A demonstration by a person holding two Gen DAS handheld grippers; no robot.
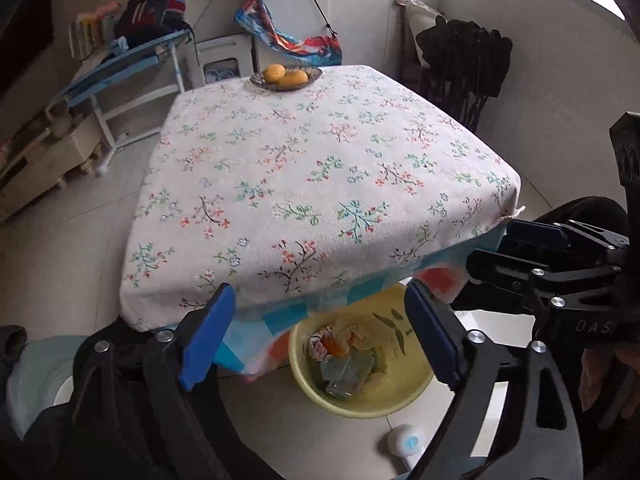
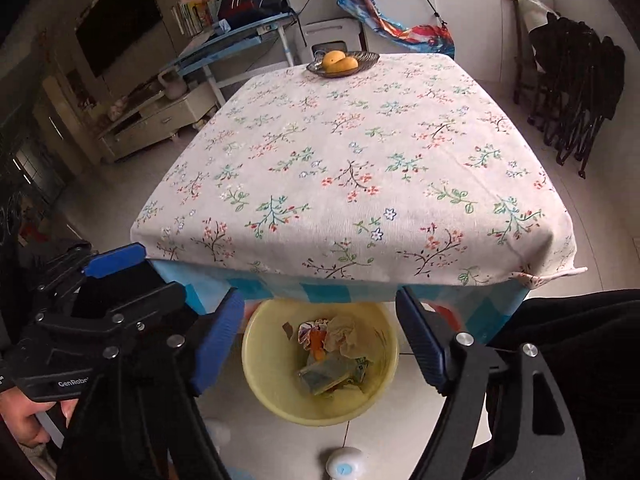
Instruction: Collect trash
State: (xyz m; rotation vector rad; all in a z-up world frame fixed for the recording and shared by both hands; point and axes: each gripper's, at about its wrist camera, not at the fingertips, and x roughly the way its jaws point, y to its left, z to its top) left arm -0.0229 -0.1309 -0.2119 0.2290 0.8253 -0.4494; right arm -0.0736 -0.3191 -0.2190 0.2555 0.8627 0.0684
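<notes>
A yellow basin [image 1: 404, 398] [image 2: 260, 376] stands on the floor under the table's near edge. It holds crumpled wrappers and paper trash [image 1: 344, 356] [image 2: 332, 350]. My left gripper [image 1: 320, 340] is open and empty, held above the basin in front of the table edge. My right gripper [image 2: 320, 340] is open and empty too, also above the basin. The right gripper shows in the left wrist view [image 1: 536, 252] at the right edge. The left gripper shows in the right wrist view [image 2: 116, 276] at the left.
The table [image 1: 320, 152] [image 2: 360, 160] has a floral cloth and a dish of yellow fruit [image 1: 286, 75] [image 2: 340, 62] at its far edge. A small white round device [image 1: 405, 440] [image 2: 345, 466] lies on the floor. A desk, a cabinet and folded black chairs [image 2: 572, 92] stand around.
</notes>
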